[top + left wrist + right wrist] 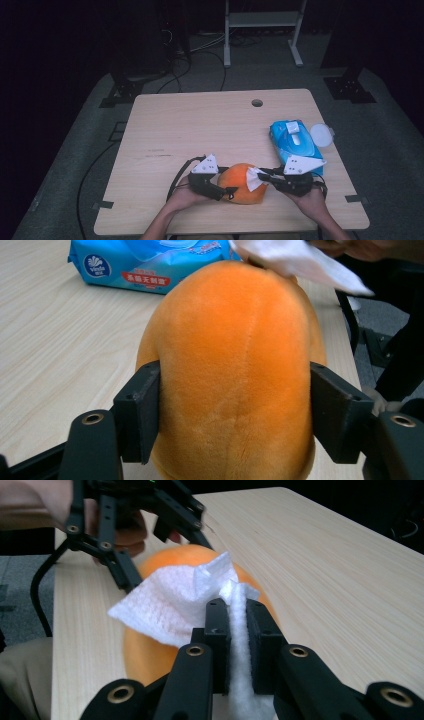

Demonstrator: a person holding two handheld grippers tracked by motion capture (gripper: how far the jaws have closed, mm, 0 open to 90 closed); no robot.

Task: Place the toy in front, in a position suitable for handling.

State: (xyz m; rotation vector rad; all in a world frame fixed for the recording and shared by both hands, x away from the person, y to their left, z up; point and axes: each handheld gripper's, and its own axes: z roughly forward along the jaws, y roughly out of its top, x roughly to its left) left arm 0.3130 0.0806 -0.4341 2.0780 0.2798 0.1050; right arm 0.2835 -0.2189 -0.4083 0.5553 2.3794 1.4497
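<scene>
Wipe [170, 605] hides orange plush [235, 370] top (partly).

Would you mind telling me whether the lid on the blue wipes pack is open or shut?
Open. On the blue wipes pack, the round white lid is flipped out past the pack's right edge, clear of the dispensing opening.

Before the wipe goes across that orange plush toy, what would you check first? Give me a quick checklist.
1. Left gripper clamps the plush toy on both sides: ok.
2. Right gripper pinches the wipe: ok.
3. Wipe touches the toy's top: ok.
4. Toy rests on the table: ok.
5. Wipe pack stands apart from the toy: ok.
6. Wipe is damp enough: cannot tell.
</scene>
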